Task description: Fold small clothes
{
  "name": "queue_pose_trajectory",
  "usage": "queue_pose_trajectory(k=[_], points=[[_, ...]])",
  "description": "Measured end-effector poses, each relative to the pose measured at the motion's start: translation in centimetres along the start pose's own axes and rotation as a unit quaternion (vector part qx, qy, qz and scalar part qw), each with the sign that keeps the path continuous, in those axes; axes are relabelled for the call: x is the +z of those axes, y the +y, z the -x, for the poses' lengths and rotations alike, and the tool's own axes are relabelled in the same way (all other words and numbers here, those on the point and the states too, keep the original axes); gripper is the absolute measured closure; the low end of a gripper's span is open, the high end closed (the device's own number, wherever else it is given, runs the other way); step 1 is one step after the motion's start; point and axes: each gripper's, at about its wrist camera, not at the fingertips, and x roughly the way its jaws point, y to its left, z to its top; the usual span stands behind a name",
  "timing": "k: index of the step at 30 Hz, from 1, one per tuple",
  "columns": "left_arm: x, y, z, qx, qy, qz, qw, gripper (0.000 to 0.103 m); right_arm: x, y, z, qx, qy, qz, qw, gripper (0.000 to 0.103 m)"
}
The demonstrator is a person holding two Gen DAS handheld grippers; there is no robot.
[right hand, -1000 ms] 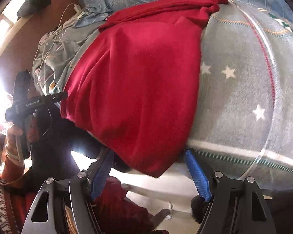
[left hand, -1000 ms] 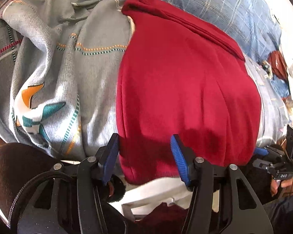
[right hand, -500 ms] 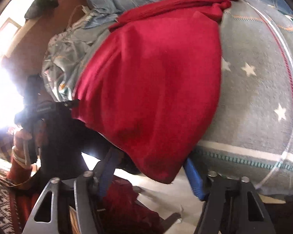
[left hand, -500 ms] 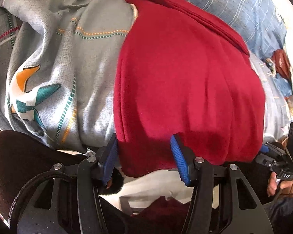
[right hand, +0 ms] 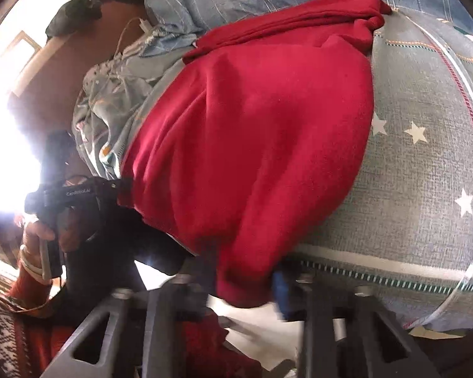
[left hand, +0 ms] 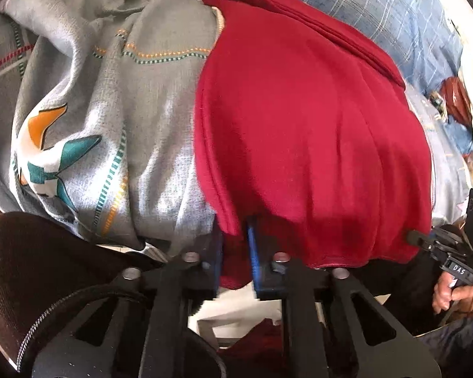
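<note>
Fabric of the red garment (left hand: 312,132) is lying spread over the grey patterned blanket (left hand: 88,119), its near hem hanging toward both tools. The left gripper (left hand: 235,252) is pinching the hem corner, blue pads nearly closed on cloth. The right gripper (right hand: 246,283) is gripping the opposite corner; its fingers are blurred, cloth bunching between them, and the gap is narrow.
</note>
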Motion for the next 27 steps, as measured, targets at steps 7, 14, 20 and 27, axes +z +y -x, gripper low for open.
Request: queue_pose_trajectory(k=[7,14,20,27], points=[[0.2,0.5,2.1,-0.02,-0.022,0.002,0.9995,0.096,1.1,2.1,0.9,-0.002,-0.014,0.044,0.999,0.089],[2.7,1.8,5.5,-0.093,-0.068,0.032,0.9929,0.096,3.3,3.7,3.5,0.03,-0.069,0.041,0.996,0.089],[7.4,1.0,8.1,-0.092,-0.141,0.02,0.9856,0.096,6.8,3.5,6.1,0.046,-0.128,0.032,0.99,0.089],[16.4,0.1,8.9,-0.085,-0.208,-0.005,0.9744,0.101,13.5,2.4,9.3,0.03,-0.218,0.014,0.975,0.089]])
